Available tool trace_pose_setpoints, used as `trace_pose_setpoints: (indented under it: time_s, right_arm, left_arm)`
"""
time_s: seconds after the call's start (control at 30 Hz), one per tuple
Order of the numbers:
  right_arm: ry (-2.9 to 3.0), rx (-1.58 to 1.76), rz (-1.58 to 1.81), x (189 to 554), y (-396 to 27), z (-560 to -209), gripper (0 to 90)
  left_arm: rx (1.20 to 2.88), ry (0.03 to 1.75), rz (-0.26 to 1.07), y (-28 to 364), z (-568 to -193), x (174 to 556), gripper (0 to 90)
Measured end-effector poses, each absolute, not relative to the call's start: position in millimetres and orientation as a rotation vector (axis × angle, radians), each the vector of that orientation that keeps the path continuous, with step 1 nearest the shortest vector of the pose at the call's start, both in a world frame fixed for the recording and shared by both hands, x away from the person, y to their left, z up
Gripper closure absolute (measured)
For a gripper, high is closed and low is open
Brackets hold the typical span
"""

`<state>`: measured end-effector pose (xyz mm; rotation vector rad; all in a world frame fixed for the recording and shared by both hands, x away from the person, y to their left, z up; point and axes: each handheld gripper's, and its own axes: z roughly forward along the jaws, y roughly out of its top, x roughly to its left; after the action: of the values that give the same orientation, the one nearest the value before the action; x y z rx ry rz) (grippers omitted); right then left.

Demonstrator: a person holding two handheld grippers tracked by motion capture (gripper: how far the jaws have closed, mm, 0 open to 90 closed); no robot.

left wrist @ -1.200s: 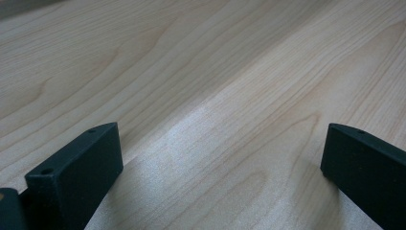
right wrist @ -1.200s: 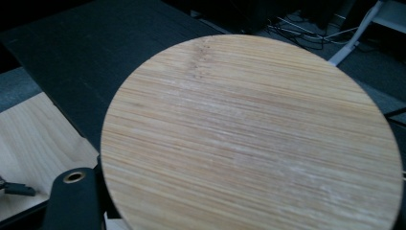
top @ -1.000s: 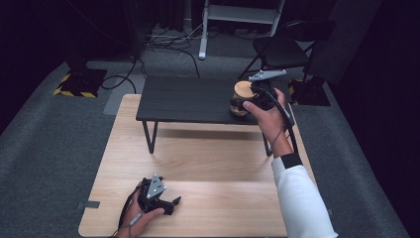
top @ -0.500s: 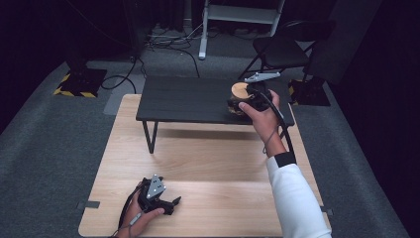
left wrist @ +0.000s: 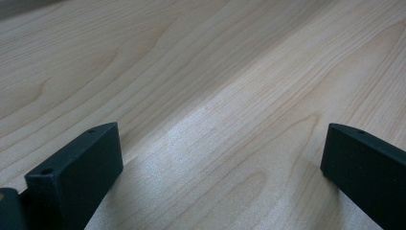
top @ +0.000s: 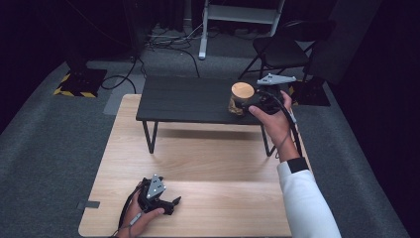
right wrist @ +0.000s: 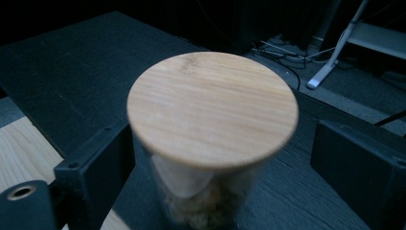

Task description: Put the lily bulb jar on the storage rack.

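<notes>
A clear glass jar (top: 241,97) with a round bamboo lid (right wrist: 210,110) stands upright near the right end of the low black table (top: 188,99). Something pale and crumbly lies in it. My right gripper (top: 243,105) reaches in from the right with its jaws either side of the jar. In the right gripper view, my right gripper (right wrist: 220,148) is open: the left jaw is close to the glass and the right jaw stands well off it. My left gripper (top: 171,203) rests on the light wooden table (top: 208,158) near its front left. My left gripper (left wrist: 220,163) is open over bare wood.
The black table stands on the far half of the wooden table. Behind it on the grey carpet are a dark folding chair (top: 282,49), a white stand frame (top: 237,12), loose cables (top: 163,39) and a yellow-and-black striped base (top: 79,82) at the far left.
The right hand and its gripper have shifted a little along the black table's right end, and the jar has stayed in nearly the same spot. The left gripper has not moved.
</notes>
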<state>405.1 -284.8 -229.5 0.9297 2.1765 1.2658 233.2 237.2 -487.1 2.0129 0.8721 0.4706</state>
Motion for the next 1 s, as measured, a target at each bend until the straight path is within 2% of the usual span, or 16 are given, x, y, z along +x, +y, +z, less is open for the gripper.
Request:
trace_pose_setpoints:
  time_s: [0.37,0.67,1.0]
  right_arm:
    - [2.087,0.833,1.332,348,-330,-251,6.0]
    - [2.027,0.805,1.341,296,-358,-292,5.9]
    - [2.034,0.870,1.336,264,-379,-334,5.9]
  left_arm:
    - [2.013,0.872,0.471,237,-487,233,0.5]
    - [2.014,0.872,0.470,237,-487,233,0.5]
    - [2.014,0.872,0.470,237,-487,233,0.5]
